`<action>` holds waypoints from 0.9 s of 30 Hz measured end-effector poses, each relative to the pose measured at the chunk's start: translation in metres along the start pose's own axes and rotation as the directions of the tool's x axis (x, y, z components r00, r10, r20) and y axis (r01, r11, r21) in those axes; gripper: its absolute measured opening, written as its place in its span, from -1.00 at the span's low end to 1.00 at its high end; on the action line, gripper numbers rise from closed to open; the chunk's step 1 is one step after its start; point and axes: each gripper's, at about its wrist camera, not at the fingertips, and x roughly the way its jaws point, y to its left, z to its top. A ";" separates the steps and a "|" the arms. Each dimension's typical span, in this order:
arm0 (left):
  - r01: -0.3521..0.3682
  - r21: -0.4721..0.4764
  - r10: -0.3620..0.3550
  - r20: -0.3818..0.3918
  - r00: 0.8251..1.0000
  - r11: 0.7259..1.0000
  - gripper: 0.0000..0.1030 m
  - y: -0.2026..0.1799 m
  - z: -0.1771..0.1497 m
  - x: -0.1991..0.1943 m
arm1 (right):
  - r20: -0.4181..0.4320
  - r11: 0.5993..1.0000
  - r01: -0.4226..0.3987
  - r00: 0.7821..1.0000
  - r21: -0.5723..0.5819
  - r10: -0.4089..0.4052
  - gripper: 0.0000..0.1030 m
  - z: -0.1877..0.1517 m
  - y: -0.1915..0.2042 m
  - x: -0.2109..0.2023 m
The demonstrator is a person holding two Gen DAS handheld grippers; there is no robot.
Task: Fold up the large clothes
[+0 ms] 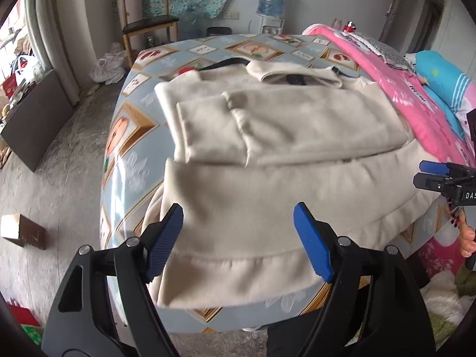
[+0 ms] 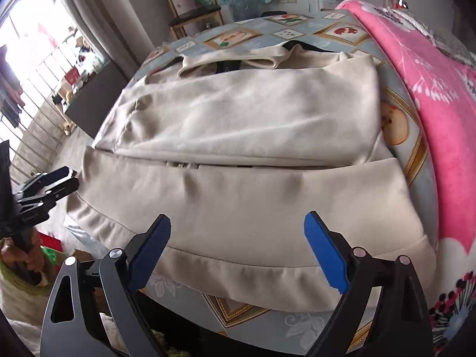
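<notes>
A large cream fleece garment (image 1: 267, 154) lies flat on the table, sleeves folded across its upper body, collar at the far end, hem hanging over the near edge. It also shows in the right wrist view (image 2: 238, 136). My left gripper (image 1: 238, 232) is open and empty, just above the hem near the garment's left corner. My right gripper (image 2: 238, 247) is open and empty above the hem near its right side. The right gripper shows from the side in the left wrist view (image 1: 428, 175), and the left one in the right wrist view (image 2: 64, 180).
The table (image 1: 131, 136) has a blue cloth with framed fruit pictures. A pink blanket (image 2: 431, 95) lies along its right side. A wooden chair (image 1: 148, 20) and a water dispenser (image 1: 270, 3) stand at the far wall. A cardboard box (image 1: 23, 230) sits on the floor at left.
</notes>
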 end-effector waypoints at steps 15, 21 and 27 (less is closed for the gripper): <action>-0.003 -0.149 0.006 0.019 1.000 0.989 -0.02 0.060 0.009 0.038 | -0.030 0.994 0.047 0.998 -0.099 -0.050 0.73 -0.004 0.010 0.039; 0.075 -0.126 -0.075 0.003 0.997 0.989 -0.40 0.069 0.021 0.053 | -0.033 0.993 0.045 0.998 -0.113 -0.049 0.73 -0.003 0.010 0.040; 0.047 0.003 -0.047 0.020 0.999 0.999 -0.55 0.051 0.019 0.027 | -0.027 0.993 0.051 0.998 -0.104 -0.054 0.73 -0.004 0.010 0.040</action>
